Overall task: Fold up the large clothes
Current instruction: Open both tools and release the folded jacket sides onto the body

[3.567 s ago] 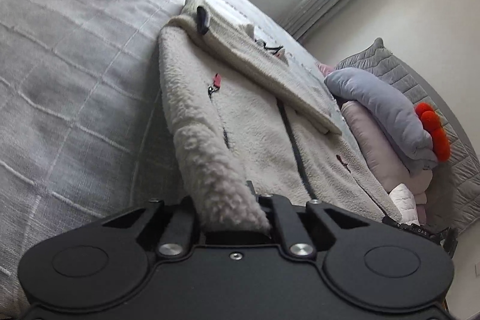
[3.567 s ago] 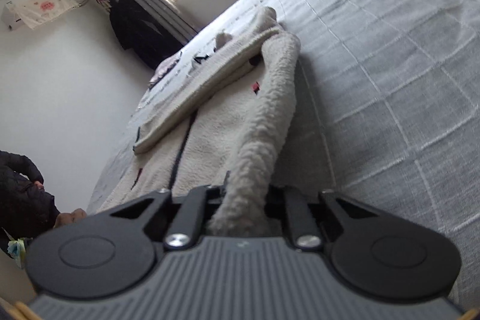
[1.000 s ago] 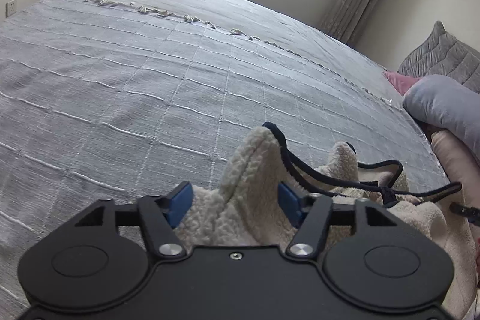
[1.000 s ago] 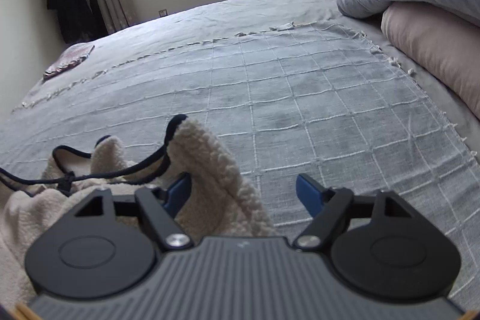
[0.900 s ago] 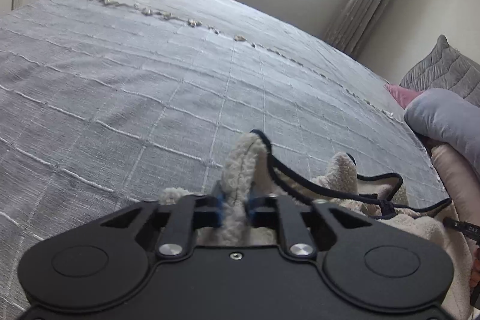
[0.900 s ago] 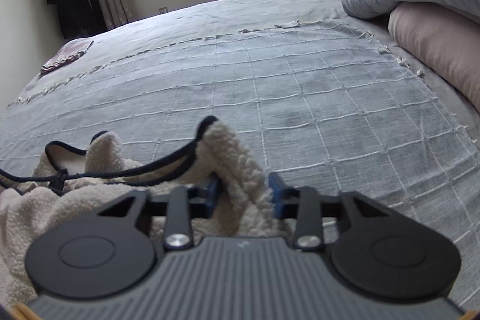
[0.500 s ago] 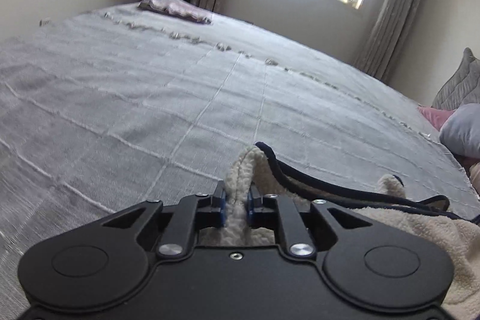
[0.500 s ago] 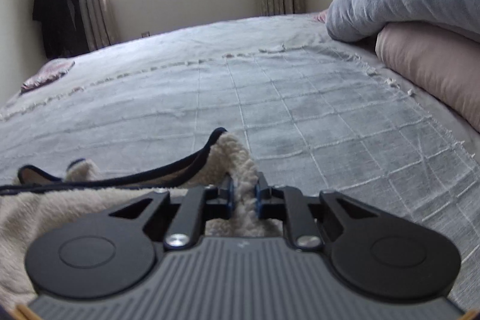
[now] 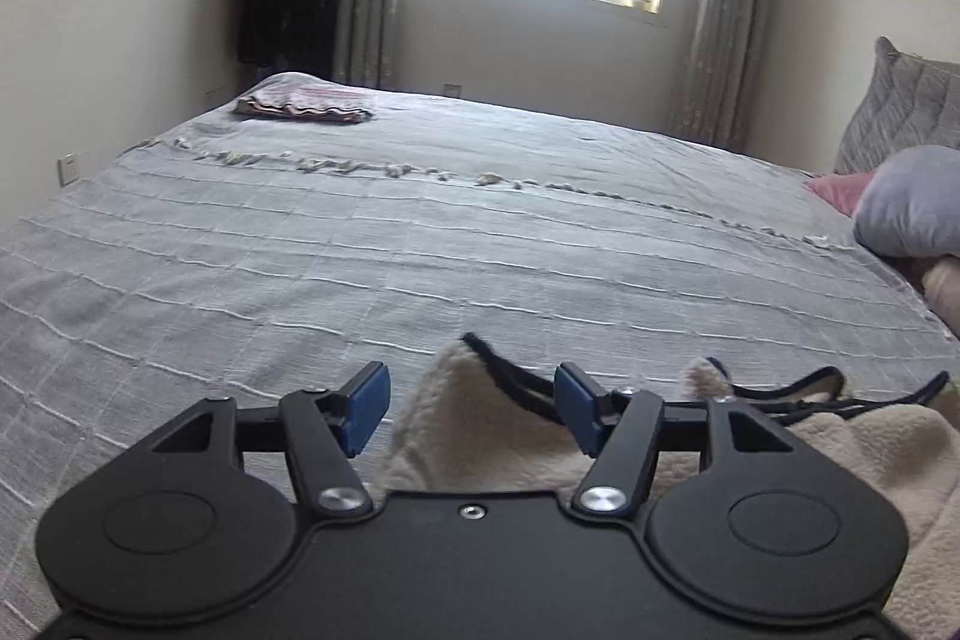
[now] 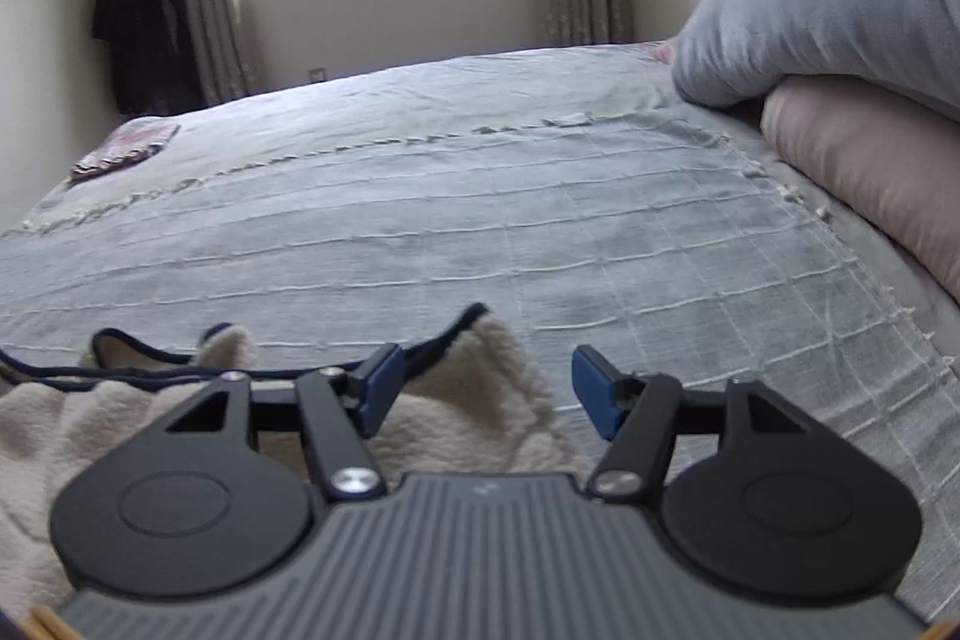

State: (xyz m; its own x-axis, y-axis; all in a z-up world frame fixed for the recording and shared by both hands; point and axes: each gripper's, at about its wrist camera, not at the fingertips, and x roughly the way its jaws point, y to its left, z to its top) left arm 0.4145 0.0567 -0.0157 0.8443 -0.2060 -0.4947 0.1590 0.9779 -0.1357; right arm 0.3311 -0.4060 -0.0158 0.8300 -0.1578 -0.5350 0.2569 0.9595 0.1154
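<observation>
A cream fleece jacket with dark trim (image 9: 480,430) lies folded on the grey bedspread (image 9: 420,232). In the left wrist view my left gripper (image 9: 471,409) is open, its blue pads either side of a jacket corner without gripping it. In the right wrist view the jacket (image 10: 468,400) also lies under my right gripper (image 10: 486,391), which is open around another corner. The rest of the jacket is hidden below both grippers.
A folded pinkish cloth (image 9: 303,106) lies at the bed's far corner. Grey (image 10: 828,16) and pink (image 10: 870,148) pillows are stacked at the right. A dark garment (image 10: 144,16) hangs beside the window curtain.
Both grippers were shut on the jacket's trimmed corners half a second ago; both have opened and released the fleece, which now rests on the bed.
</observation>
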